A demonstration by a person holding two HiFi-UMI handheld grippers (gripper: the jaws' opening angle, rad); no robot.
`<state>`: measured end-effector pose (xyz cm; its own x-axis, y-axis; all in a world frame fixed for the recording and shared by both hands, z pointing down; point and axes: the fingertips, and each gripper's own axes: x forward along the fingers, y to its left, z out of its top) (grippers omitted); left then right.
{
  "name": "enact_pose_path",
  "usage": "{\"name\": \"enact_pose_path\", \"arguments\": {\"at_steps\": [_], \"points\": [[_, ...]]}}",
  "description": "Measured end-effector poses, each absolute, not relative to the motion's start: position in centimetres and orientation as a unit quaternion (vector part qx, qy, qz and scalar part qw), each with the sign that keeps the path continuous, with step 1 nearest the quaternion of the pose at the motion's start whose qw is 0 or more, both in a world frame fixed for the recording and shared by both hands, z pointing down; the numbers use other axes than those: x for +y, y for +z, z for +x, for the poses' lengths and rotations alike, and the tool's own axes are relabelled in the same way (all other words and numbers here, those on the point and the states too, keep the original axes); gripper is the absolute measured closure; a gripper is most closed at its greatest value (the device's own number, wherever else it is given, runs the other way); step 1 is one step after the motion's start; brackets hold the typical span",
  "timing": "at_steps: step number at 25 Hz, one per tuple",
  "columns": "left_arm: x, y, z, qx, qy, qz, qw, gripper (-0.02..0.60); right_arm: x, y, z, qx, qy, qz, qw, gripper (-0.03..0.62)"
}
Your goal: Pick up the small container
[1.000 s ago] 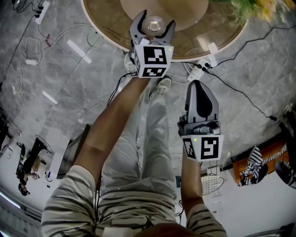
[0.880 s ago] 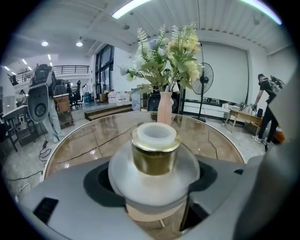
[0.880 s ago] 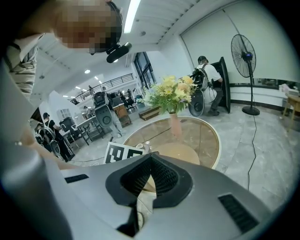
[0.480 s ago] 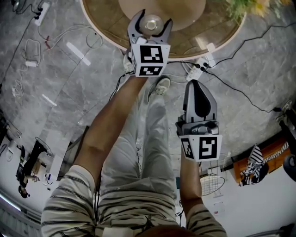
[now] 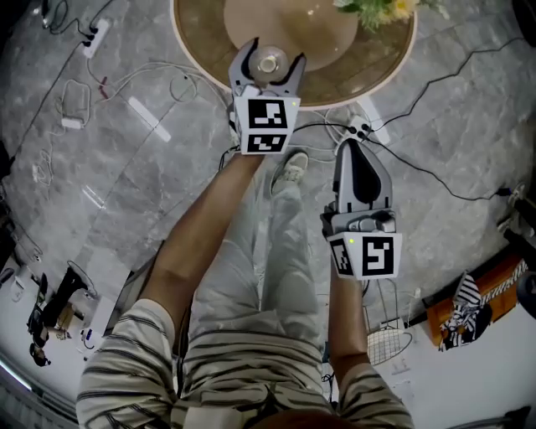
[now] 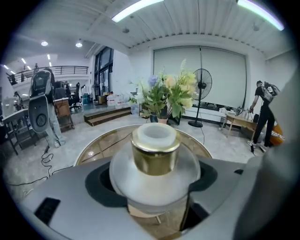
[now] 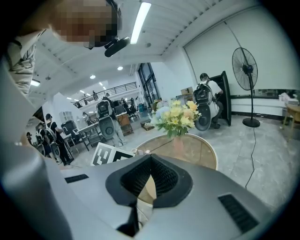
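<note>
Head view first: the left hand-held gripper (image 5: pixel 272 52) is out over the near edge of the round worktop (image 5: pixel 368 67). The container (image 5: pixel 270 64) sits right between its jaws, which grip it from both sides. The right hand-held gripper (image 5: pixel 358 151) hangs nearer the person and to the right of the left one. It is short of the worktop and over the floor, jaws pressed together, its tip near a power strip (image 5: pixel 363 130). Flowers (image 5: pixel 373 7) stand on the worktop's far side, beyond both grippers.

Left gripper view: the container is front and centre, with a frosted round body, gold collar and white cap. The two grey jaws pinch its body, one on either side. The worktop spreads out beyond and below; whether the container's base touches it, I can't tell. The flowers are straight ahead past the container. A fan (image 6: pixel 201 86) stands behind them to the right, and a person (image 6: pixel 262 115) is far right.

Right gripper view: the jaws are closed up, ribbed pads meeting, nothing between them. Worktop and flowers lie ahead, and the left gripper's marker cube (image 7: pixel 110 153) peeks in at the left.
</note>
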<state>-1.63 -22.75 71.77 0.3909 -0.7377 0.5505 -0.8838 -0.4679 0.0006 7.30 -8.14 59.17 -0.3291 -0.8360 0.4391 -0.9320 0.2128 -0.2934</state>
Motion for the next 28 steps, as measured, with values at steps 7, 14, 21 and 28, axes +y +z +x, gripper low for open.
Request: {"name": "enact_pose_path", "arguments": {"at_steps": [7,14,21,28], "points": [[-20.0,63.2,-2.0,-0.494,0.23,0.825,0.15,0.25,-7.2,53.0,7.6,-0.781,0.234,0.574,0.074,0.586],[-16.9,53.5,-1.1,-0.501,0.209,0.826,0.151,0.25,-7.3,45.4,9.8,-0.784,0.192,0.587,0.056,0.586],[-14.1,45.1,-1.4,-0.504,0.194,0.829,0.147,0.249,-6.4,39.3,11.0,-0.783,0.178,0.594,0.048,0.588],[-11.1,37.1,-1.5,-0.507,0.178,0.831,0.145,0.25,-4.7,32.6,9.8,-0.795,0.169,0.58,0.05,0.588]]}}
